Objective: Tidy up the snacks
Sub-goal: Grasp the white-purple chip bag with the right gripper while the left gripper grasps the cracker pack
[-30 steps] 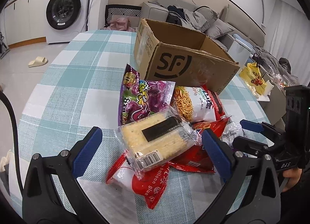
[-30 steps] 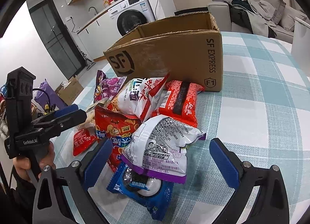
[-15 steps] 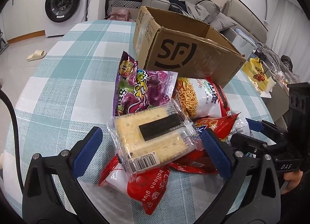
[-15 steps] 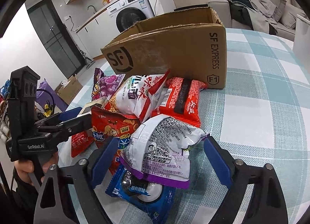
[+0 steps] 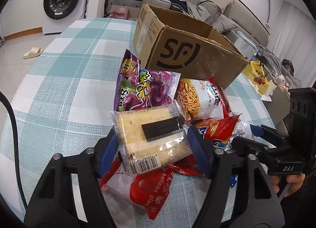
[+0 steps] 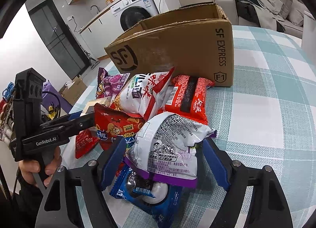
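A pile of snack packs lies on the checked table [image 5: 59, 93] in front of an open cardboard box [image 5: 189, 58] [image 6: 177, 50]. My left gripper [image 5: 153, 147] is closing. Its blue pads touch both sides of a clear cracker pack [image 5: 150, 129] that lies on top of the pile. My right gripper [image 6: 165, 160] is also closing around a white and purple bag [image 6: 169, 143]. A thin gap still shows at its right pad. Under that bag lies a blue cookie pack [image 6: 150, 192]. Each gripper shows at the edge of the other's view, held by a hand.
The pile also holds a purple bag [image 5: 142, 87], a white noodle-snack bag [image 5: 199, 97], red packs [image 6: 187, 99] and a red balloon-glue pack [image 5: 152, 190]. A washing machine [image 5: 61, 1] and a sofa [image 5: 197, 8] stand beyond the table. Yellow bags [image 5: 256, 76] lie at the right.
Both grippers' jaws have narrowed from wide open. The left ones now sit against the cracker pack, and the right ones have drawn in close to the white and purple bag.
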The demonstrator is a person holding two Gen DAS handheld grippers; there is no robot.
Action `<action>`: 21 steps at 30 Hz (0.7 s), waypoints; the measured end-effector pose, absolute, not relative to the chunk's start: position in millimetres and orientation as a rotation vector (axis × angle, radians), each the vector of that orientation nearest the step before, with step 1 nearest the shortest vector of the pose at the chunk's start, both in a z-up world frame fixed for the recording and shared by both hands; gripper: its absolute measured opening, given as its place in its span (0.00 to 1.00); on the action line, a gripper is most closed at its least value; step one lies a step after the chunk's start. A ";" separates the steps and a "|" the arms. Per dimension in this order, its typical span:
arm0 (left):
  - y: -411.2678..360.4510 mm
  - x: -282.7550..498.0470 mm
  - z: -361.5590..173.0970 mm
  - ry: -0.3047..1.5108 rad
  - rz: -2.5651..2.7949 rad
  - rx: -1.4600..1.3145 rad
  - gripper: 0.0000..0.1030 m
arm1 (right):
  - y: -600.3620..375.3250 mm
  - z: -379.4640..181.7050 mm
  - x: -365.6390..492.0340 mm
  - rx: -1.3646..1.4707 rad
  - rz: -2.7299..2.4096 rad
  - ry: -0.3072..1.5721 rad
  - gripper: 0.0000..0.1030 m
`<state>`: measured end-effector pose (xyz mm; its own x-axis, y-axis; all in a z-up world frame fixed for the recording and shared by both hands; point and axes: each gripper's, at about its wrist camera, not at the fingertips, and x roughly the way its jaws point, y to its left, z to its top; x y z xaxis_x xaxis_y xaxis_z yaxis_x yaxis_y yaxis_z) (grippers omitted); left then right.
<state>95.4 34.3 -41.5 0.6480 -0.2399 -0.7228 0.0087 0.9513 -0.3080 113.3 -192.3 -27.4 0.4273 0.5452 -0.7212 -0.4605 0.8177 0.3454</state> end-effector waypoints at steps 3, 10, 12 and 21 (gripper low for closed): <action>35.2 93.6 -40.2 0.851 -0.148 -0.287 0.59 | -192.7 -27.5 111.7 0.098 0.633 0.936 0.79; 36.4 89.5 -36.1 0.834 -0.147 -0.287 0.55 | -195.0 -27.6 111.1 0.103 0.634 0.935 0.79; 38.4 87.7 -34.3 0.828 -0.148 -0.293 0.54 | -195.6 -27.7 111.6 0.108 0.634 0.934 0.79; 39.0 89.1 -35.9 0.842 -0.148 -0.287 0.53 | -198.0 -29.7 113.4 0.139 0.640 0.942 0.71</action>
